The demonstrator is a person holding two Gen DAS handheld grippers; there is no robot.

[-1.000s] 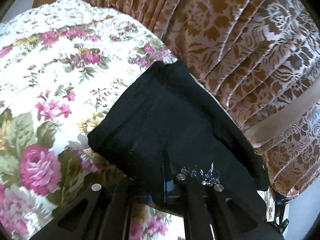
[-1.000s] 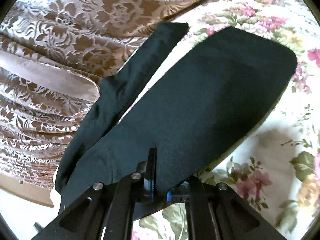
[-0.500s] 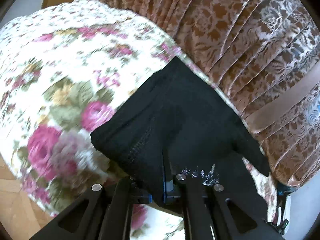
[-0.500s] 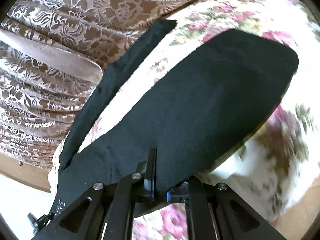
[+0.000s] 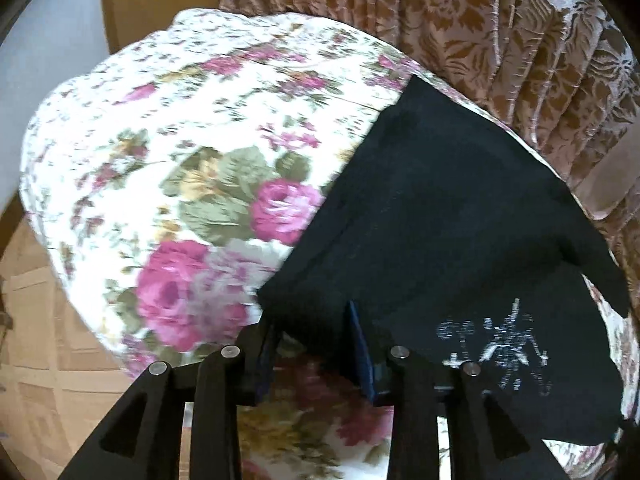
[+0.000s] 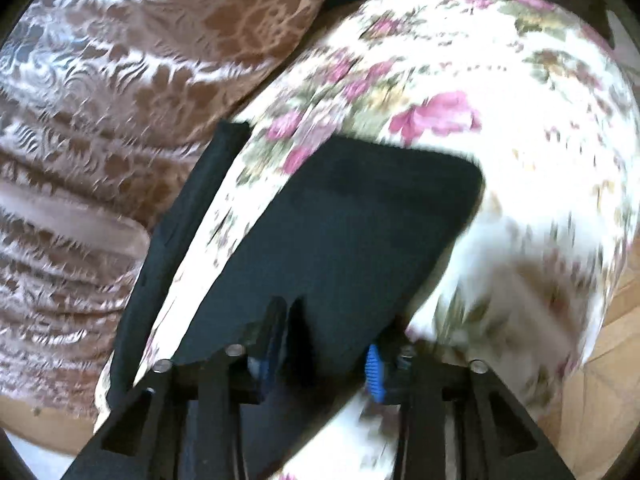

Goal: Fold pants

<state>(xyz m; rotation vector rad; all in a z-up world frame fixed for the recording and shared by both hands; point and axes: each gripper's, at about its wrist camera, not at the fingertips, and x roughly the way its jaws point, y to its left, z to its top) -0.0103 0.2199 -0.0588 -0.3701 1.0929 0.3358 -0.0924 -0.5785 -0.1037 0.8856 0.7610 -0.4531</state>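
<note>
Black pants (image 5: 448,220) lie on a floral-covered table (image 5: 192,128), with a white print near the right. My left gripper (image 5: 312,344) is open, its blue-padded fingers (image 5: 360,344) spread at the pants' near corner. In the right wrist view the pants (image 6: 344,232) lie folded over, one leg (image 6: 180,240) trailing along the table's left edge. My right gripper (image 6: 320,356) is open, fingers apart over the pants' near edge; the cloth lies between them, not pinched.
A brown patterned curtain (image 5: 500,32) hangs behind the table and shows at the left in the right wrist view (image 6: 100,120). Wooden floor (image 5: 32,320) lies below the table's rounded edge (image 6: 612,320).
Both grippers were shut on the pants and have opened, letting the cloth go. Both have pulled back and up, so more of the table shows.
</note>
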